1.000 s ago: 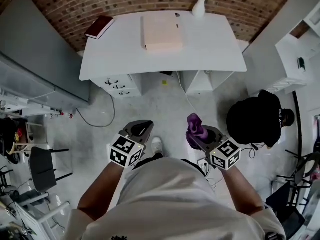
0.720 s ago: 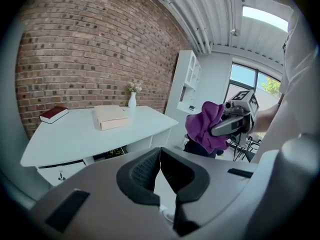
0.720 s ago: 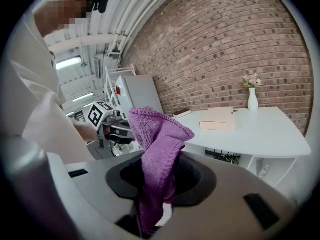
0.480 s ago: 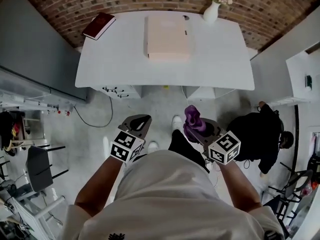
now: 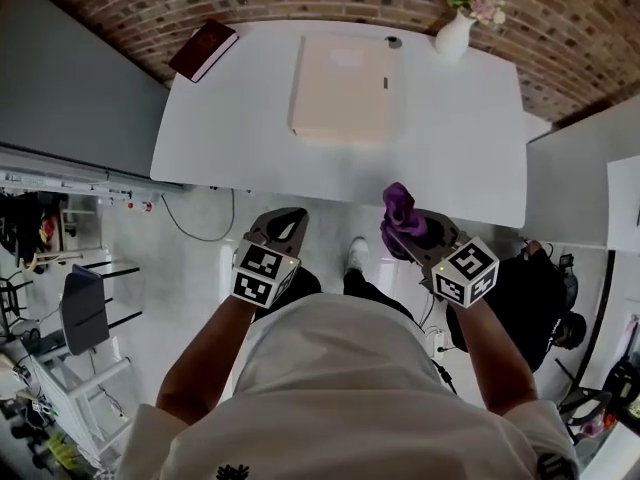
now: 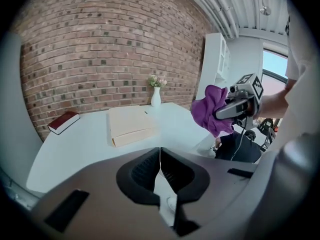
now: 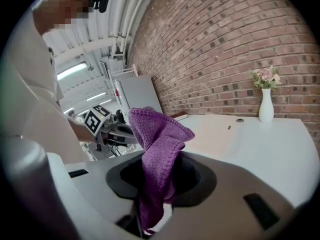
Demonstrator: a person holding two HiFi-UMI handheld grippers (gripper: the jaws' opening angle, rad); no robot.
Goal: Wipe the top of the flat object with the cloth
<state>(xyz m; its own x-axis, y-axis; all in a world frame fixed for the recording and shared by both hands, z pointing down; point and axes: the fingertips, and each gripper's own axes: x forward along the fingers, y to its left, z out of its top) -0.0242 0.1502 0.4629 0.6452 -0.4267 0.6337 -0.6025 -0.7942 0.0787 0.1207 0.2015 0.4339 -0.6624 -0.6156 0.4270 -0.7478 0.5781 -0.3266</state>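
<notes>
A flat beige box (image 5: 340, 88) lies on the white table (image 5: 240, 138) near its far side; it also shows as the beige box (image 6: 131, 125) in the left gripper view and, partly, as the box (image 7: 215, 134) in the right gripper view. My right gripper (image 5: 400, 230) is shut on a purple cloth (image 5: 398, 213), which bunches upward from the jaws as the cloth (image 7: 156, 159). My left gripper (image 5: 283, 226) is shut with nothing in it. Both grippers hover over the floor just short of the table's near edge.
A dark red book (image 5: 203, 50) lies at the table's far left corner. A white vase with flowers (image 5: 455, 30) stands at the far right. A small round object (image 5: 393, 41) sits behind the box. Chairs (image 5: 85, 308) stand left; a dark seated person (image 5: 535, 288) is right.
The person has stepped toward the table, so both grippers now sit just before its near edge. The cloth stays in the right gripper. The left gripper stays shut.
</notes>
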